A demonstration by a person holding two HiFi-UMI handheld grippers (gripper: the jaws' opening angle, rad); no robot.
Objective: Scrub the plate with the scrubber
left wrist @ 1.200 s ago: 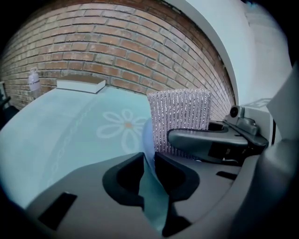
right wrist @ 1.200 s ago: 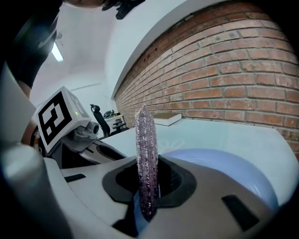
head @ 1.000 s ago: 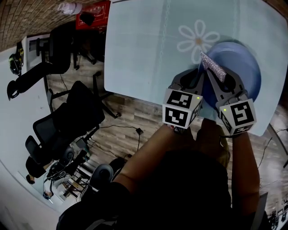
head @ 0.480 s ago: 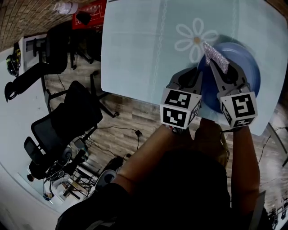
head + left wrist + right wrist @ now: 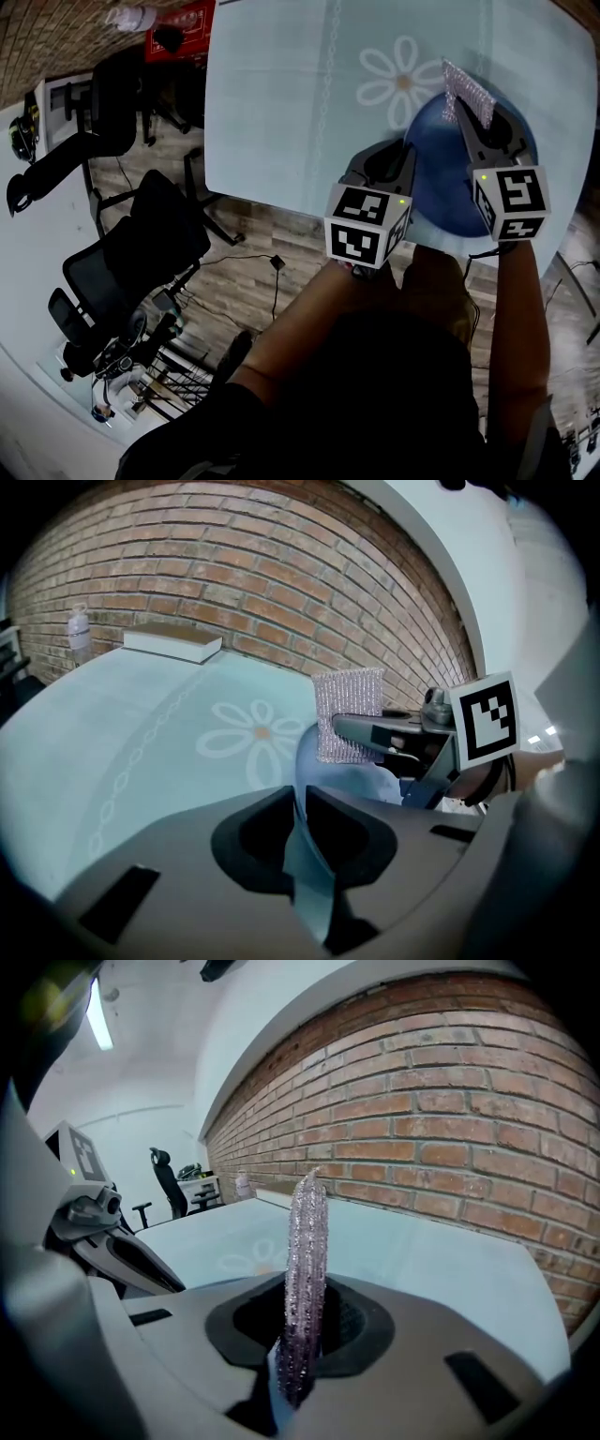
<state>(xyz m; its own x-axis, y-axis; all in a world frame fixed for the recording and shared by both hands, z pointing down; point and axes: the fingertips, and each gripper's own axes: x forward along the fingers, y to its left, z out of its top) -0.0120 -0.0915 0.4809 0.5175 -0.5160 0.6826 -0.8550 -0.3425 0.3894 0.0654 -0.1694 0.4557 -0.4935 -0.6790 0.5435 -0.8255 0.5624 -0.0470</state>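
Scrubber (image 5: 467,92), pinched in right gripper (image 5: 475,116), has moved to plate's (image 5: 442,183) far rim; left gripper (image 5: 405,155), jaws just closing, clamps near rim.

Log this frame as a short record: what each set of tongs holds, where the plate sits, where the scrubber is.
left tongs: jaws have just been closing, clamped on the near rim of the plate
right tongs: shut on the scrubber, held on edge
plate: blue, on the table by its near edge, beside the daisy print
scrubber: silvery pad above the plate's far rim; contact unclear
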